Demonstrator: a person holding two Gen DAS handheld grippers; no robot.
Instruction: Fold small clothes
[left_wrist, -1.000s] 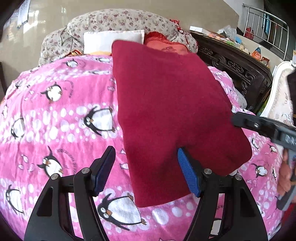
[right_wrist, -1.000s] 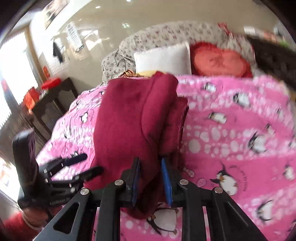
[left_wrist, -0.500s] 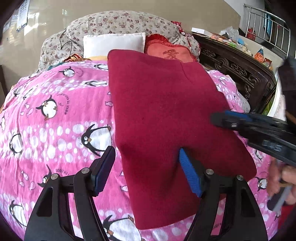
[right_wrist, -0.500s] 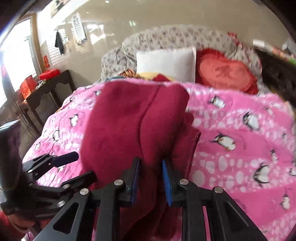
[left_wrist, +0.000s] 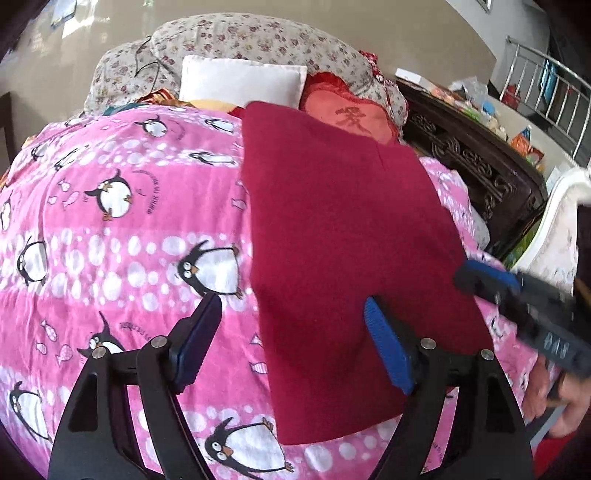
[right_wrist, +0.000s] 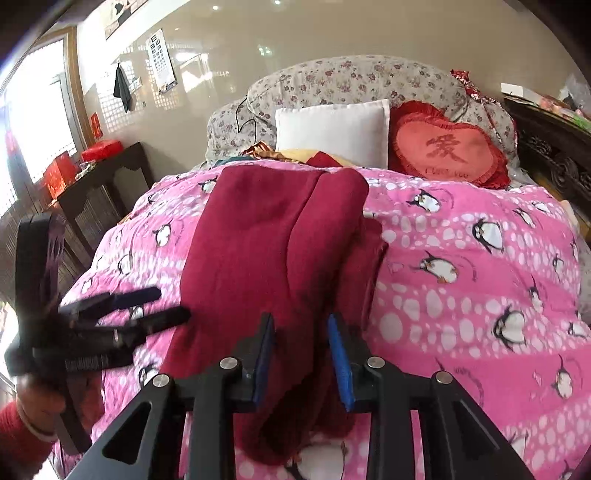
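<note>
penguin quilt, red cushion marked 爱

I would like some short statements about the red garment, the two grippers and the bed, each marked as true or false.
1. The right gripper is closed on a bunch of the dark red garment. True.
2. The left gripper is closed on the garment too. False: its jaws stand wide apart and hold nothing.
3. The garment lies on a pink penguin-print blanket. True.
4. The white pillow lies on top of the garment. False: it stands at the head of the bed, beyond the garment.
5. A red heart-shaped cushion sits beside the white pillow. True.
</note>
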